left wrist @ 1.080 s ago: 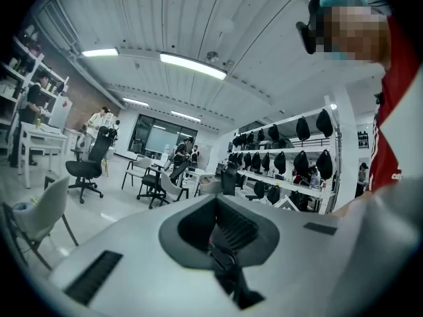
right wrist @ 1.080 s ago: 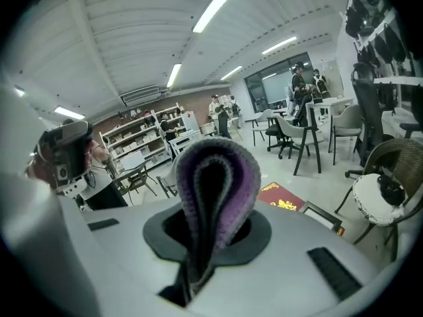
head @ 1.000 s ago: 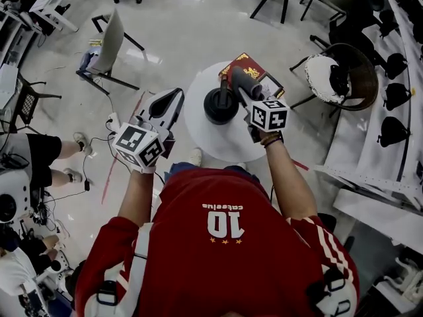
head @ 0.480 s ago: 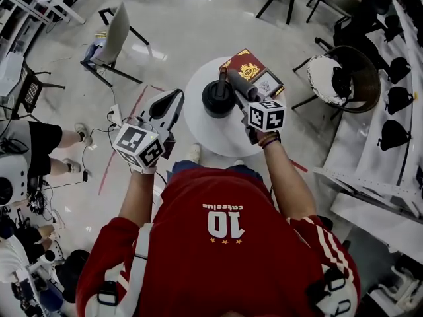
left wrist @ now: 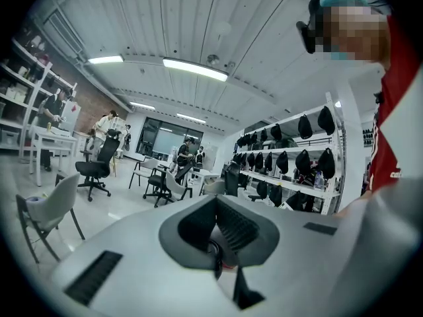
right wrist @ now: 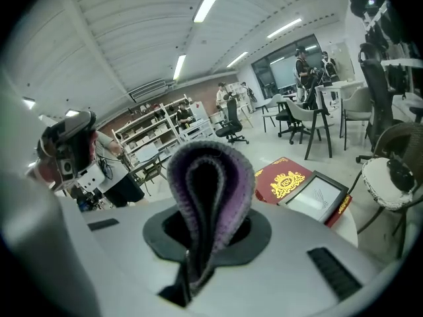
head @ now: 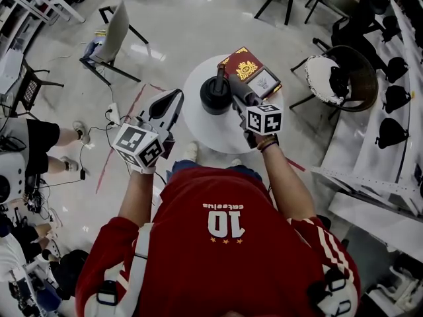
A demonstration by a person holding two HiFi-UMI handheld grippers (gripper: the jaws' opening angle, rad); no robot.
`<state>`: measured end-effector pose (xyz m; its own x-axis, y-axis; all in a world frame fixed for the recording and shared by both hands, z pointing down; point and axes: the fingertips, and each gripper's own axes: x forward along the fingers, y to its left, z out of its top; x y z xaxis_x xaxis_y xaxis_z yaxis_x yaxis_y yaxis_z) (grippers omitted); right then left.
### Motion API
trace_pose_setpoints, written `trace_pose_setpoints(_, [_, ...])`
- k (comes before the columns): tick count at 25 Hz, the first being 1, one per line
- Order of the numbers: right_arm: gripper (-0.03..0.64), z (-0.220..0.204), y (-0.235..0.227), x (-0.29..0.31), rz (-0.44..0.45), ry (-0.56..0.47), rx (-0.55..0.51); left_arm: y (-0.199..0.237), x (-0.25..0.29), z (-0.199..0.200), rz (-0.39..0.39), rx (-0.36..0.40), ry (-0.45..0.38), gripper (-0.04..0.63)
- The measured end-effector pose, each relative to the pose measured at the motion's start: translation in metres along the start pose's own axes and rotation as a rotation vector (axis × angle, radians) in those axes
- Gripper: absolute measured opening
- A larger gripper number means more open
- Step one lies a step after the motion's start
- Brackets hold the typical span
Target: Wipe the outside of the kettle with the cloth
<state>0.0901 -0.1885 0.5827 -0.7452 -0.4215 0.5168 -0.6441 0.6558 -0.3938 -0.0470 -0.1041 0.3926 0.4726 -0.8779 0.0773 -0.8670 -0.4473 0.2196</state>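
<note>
Item: cloth point(right wrist: 211, 177), grey-purple knit, folded into a loop and clenched in the right gripper point(head: 238, 98). The rounded fold sticks out ahead of the jaws, presumably so that soft fabric, not plastic, meets the kettle. Item: kettle point(head: 215, 98), black, upright on the round white table point(head: 198, 127), just beside the cloth on its left. I cannot tell from above whether cloth and kettle wall are touching. The wipe looks to be at or near its start on the side facing the person. Item: left gripper point(head: 173, 99), held off the table's left edge over the floor point(head: 178, 25), jaws together on nothing. It is kept clear of the kettle, likely in reserve to steady it. Item: red book point(head: 244, 65) with a gold crest, and a framed picture point(head: 266, 82) lying partly on it, both at the far side of the table behind the kettle, out of the wiping path. Surface: small, smooth, little spare room, so a hard push could slide the kettle. Room: pale glossy floor with a red tape line point(head: 122, 137) and loose cables point(head: 92, 150), a grey chair point(head: 109, 45), a round chair with a white cushion point(head: 340, 74), shelves of black bags point(head: 396, 98) on the right, and another person seated at left point(head: 46, 154).
</note>
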Motion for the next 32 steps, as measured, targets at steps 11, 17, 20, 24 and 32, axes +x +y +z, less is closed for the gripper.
trace_pose_setpoints(11, [0.044, -0.032, 0.019, -0.005, -0.013, 0.055, 0.013, 0.010, 0.008, -0.008, -0.051, -0.022, 0.027, 0.008])
trace_pose_setpoints(17, [0.044, -0.053, 0.038, 0.001, 0.018, 0.102, 0.005, 0.013, 0.013, -0.009, -0.069, -0.024, 0.034, 0.008])
trace_pose_setpoints(20, [0.044, -0.059, 0.048, 0.005, 0.032, 0.119, -0.001, 0.017, 0.011, -0.010, -0.070, -0.031, 0.036, 0.008])
trace_pose_setpoints(24, [0.044, -0.061, 0.063, 0.017, 0.044, 0.129, -0.007, 0.028, 0.007, -0.010, -0.072, -0.034, 0.039, 0.008])
trace_pose_setpoints(32, [0.044, -0.060, 0.083, 0.036, 0.048, 0.140, -0.018, 0.053, 0.005, -0.001, -0.089, -0.024, 0.030, 0.008])
